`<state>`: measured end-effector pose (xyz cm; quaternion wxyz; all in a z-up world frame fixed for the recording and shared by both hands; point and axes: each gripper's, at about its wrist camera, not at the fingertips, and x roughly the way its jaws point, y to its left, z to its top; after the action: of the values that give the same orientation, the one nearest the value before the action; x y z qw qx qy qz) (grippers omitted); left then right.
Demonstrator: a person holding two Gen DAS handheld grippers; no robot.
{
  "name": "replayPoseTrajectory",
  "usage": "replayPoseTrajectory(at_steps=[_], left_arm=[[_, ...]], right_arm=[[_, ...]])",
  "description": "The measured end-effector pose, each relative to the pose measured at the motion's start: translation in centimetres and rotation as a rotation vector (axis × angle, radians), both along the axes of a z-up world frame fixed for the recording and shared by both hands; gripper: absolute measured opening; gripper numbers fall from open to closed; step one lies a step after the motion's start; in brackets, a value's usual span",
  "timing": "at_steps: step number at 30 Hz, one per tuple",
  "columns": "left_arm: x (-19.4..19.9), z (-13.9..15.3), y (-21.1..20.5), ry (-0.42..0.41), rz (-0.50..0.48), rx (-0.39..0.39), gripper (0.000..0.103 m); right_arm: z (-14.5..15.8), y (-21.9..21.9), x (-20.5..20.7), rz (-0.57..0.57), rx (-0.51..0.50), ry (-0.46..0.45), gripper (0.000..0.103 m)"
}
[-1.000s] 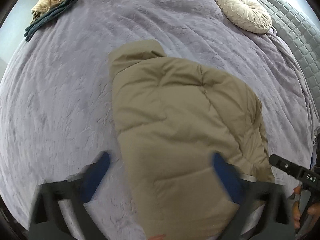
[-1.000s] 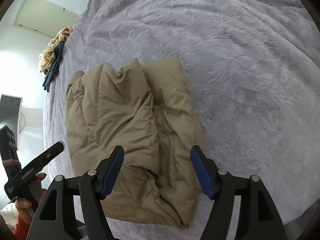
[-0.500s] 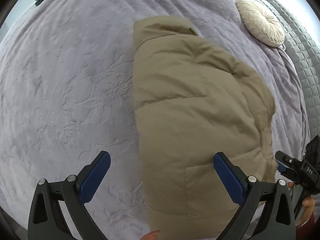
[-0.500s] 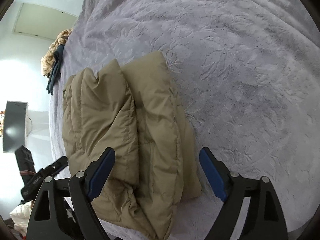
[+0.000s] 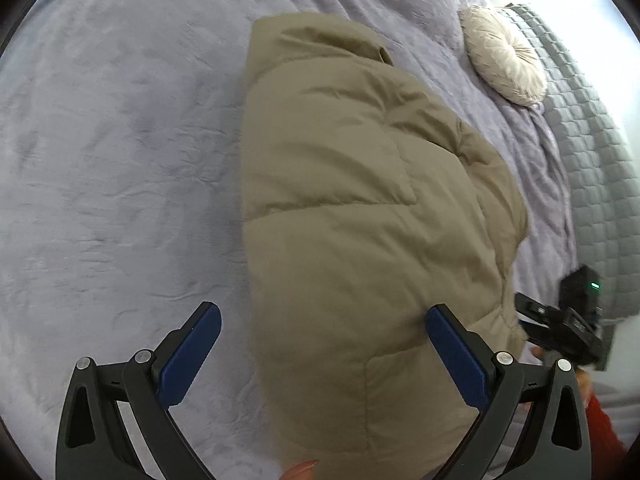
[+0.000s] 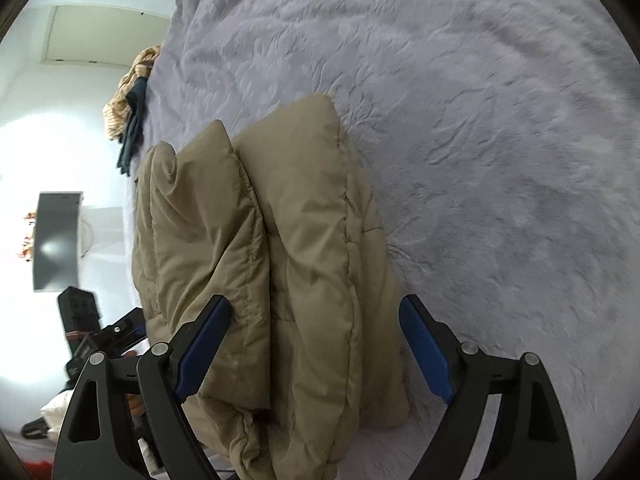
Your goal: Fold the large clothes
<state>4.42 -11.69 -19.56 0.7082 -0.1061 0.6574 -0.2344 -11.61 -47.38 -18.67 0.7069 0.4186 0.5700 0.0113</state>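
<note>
Both hand-held grippers, left (image 5: 322,356) and right (image 6: 314,350), are hanging wide open and empty over the jacket (image 5: 368,240); the right one's jaws have just been opening. Each should be biting deep into the near hem at frame bottom.

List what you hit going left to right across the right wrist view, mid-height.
Wall screen → khaki puffer jacket, folded → bare lilac bedspread.
</note>
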Motion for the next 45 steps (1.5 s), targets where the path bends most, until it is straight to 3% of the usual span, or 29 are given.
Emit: replayPoseTrajectory(at_steps=[5,6,12,22,26,29,31,34,41,45], left_arm=[[1.4,-2.2,-0.2,0.082,-0.006,-0.147,0.103],[1.6,-2.6,-0.3,0.092,-0.011,-0.167,0.103],[2.8,-4.6,-0.1,0.136,-0.035,-0.256,0.103],[3.6,-8.1,-1.1,0.201,-0.041,-0.346,0.103],[3.5,-8.0,-2.3,0.193,-0.038,-0.329,0.103],[3.2,-6.7,-2.6,0.156,-0.018,-0.309,0.097],[3.0,-5.6,-2.4,0.125,-0.007,-0.305,0.09],[3.0,-4.0,-2.2,0.094,-0.009,-0.315,0.085],[4.7,0.1,0.2,0.011,-0.044,-0.346,0.084],[7.3,2.1,4.3,-0.027,-0.04,-0.355,0.084]], right_arm=[[-2.3,-0.4,1.7,0.059,0.056,0.02,0.091],[-2.9,-0.4,2.0,0.074,0.074,0.025,0.102],[-5.0,0.1,4.1,0.141,0.185,-0.007,0.103],[-7.4,0.8,7.3,0.19,0.26,0.025,0.103],[-7.6,1.6,8.1,0.174,0.296,0.026,0.103],[-7.7,2.3,8.4,0.15,0.33,0.039,0.09],[-7.3,2.4,8.3,0.127,0.349,0.021,0.071],[-6.0,2.9,8.2,0.116,0.344,-0.009,0.055],[-2.7,6.5,9.7,0.101,0.324,-0.084,0.052],[-1.4,10.8,12.3,0.1,0.323,-0.129,0.052]])
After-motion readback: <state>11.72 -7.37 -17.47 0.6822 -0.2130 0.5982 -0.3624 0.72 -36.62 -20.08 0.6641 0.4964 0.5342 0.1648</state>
